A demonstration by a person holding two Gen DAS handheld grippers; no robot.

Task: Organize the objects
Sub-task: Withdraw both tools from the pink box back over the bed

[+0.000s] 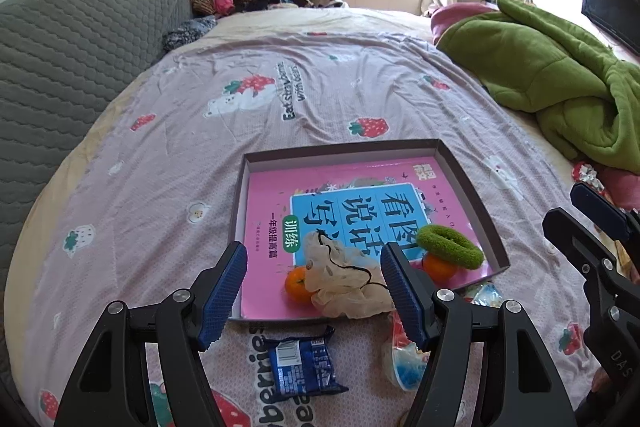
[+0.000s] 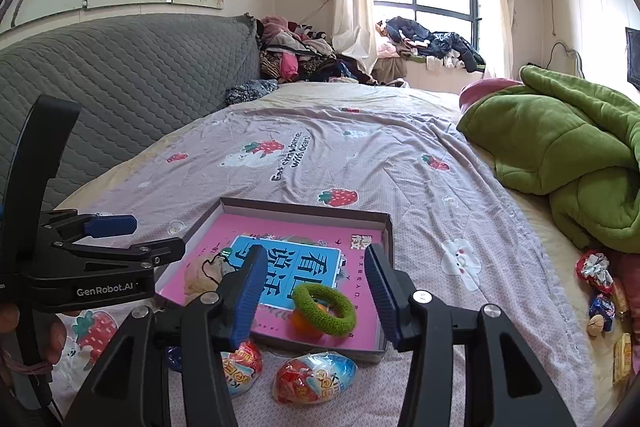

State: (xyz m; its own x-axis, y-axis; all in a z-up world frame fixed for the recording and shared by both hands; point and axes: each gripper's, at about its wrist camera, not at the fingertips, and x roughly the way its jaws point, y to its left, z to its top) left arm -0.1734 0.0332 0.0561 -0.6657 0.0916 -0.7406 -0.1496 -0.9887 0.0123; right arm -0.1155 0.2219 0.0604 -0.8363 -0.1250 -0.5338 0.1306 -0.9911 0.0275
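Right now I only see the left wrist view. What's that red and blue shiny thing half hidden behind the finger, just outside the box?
Observer: A foil-wrapped toy egg. The right wrist view shows a second egg beside it, both just outside the box.
Operator: Anything else loose that I'm missing?
Observer: Yes, a cluster of wrapped snacks lies at the bed's edge, below the green blanket.
Operator: And the other hand-held gripper?
Observer: The right hand-held gripper is open and empty. In its own view the green hair tie appears between its fingers.
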